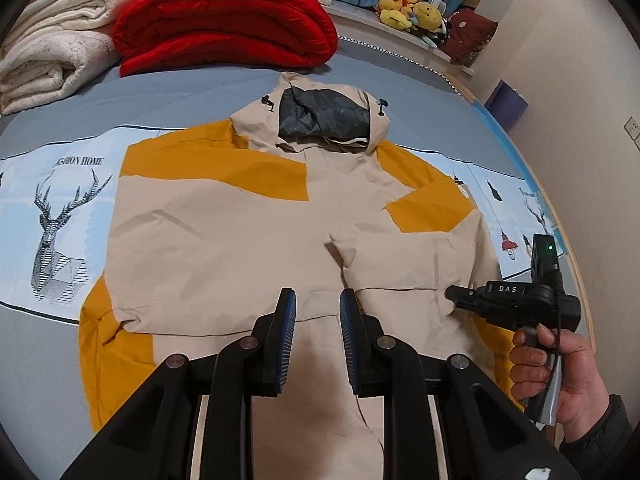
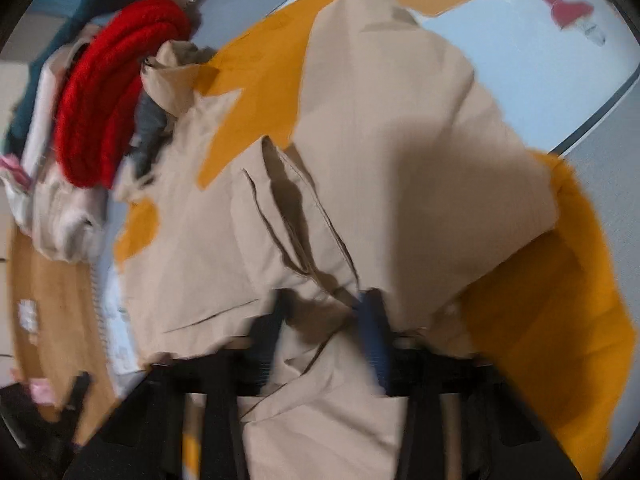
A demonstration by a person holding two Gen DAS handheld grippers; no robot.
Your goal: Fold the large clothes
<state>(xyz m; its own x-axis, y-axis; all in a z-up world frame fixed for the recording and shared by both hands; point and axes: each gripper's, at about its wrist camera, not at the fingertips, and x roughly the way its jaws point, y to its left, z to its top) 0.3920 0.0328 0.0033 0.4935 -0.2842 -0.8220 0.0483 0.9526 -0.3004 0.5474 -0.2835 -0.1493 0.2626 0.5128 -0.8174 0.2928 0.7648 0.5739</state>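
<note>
Bed [image 1: 60, 340] carries the jacket [image 1: 224, 240], front up, hood [image 1: 316, 116] toward the red blanket [image 1: 224, 24]. Beige body, mustard shoulders and side panels, grey hood lining; right sleeve folded across the chest. My left hand-held gripper [image 1: 317, 306] hovers over the hem, jaws apart, holding nothing. My right hand-held gripper [image 2: 328, 320] sits at the right side of the jacket, jaws apart, beige fabric bunched between them; view blurred, grip unclear.

One hooded jacket [image 1: 248, 220], one red blanket [image 1: 224, 20], one cream blanket [image 1: 52, 52], two grippers, several plush toys [image 1: 408, 10]
</note>
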